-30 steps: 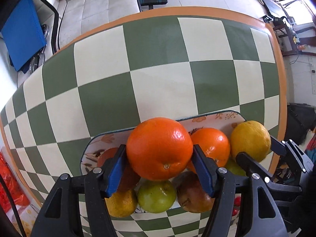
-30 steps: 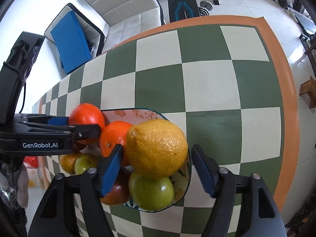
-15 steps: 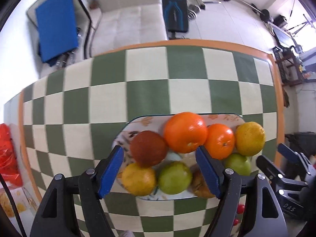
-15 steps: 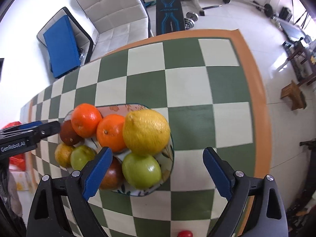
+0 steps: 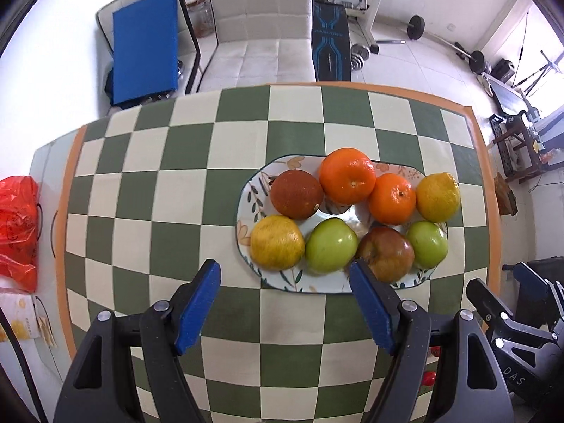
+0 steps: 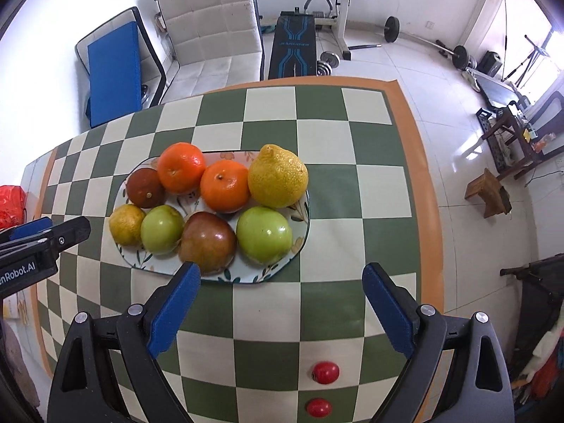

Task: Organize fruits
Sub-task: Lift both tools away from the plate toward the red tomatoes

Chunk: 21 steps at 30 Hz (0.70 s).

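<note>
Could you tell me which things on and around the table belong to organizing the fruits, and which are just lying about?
Part of the job:
plate
two oranges
lemon
green apples
red apple
two small red fruits, off the plate near the table edge

Just lying about:
red plastic bag
white chair
weight bench

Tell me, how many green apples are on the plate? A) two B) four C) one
A: two green apples sit in the plate's near row, one green apple at the right end and another green apple further left, with a reddish apple between them.
</note>
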Available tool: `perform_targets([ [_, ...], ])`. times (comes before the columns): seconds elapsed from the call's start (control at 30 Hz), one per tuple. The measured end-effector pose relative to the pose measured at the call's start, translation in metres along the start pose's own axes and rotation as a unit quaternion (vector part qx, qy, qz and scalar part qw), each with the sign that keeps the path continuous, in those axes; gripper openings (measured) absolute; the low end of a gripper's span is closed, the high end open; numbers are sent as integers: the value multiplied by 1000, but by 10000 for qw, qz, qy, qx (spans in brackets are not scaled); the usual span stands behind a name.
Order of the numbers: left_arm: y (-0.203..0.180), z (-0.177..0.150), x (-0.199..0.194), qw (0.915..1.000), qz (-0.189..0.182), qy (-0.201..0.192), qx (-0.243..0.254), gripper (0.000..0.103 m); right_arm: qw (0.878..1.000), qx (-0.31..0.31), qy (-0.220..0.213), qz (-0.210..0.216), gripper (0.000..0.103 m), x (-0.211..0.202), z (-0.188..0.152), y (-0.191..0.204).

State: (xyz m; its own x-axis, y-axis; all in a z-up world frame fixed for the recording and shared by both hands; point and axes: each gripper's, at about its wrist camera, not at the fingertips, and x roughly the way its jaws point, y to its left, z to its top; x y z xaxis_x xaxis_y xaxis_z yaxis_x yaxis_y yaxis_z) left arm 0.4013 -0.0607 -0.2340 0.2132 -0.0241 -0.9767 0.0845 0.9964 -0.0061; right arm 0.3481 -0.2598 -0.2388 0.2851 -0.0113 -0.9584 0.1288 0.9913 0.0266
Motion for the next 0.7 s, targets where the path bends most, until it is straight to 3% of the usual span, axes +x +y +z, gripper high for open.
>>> perform_targets([
  [0.27,-2,-38,-58,9981,57,-609,87,84,9992,37,-399,-47,95,-58,-27,-2],
  [0.37,-3,-50,-81,9964,55,-841,99,95,9984,17,-557,-22,95,-84,-40,-1],
  [0.7,-5,-91,-153,9890,-154,-1471,46,95,9932,5,-1164,64,98,-172,-79,1],
])
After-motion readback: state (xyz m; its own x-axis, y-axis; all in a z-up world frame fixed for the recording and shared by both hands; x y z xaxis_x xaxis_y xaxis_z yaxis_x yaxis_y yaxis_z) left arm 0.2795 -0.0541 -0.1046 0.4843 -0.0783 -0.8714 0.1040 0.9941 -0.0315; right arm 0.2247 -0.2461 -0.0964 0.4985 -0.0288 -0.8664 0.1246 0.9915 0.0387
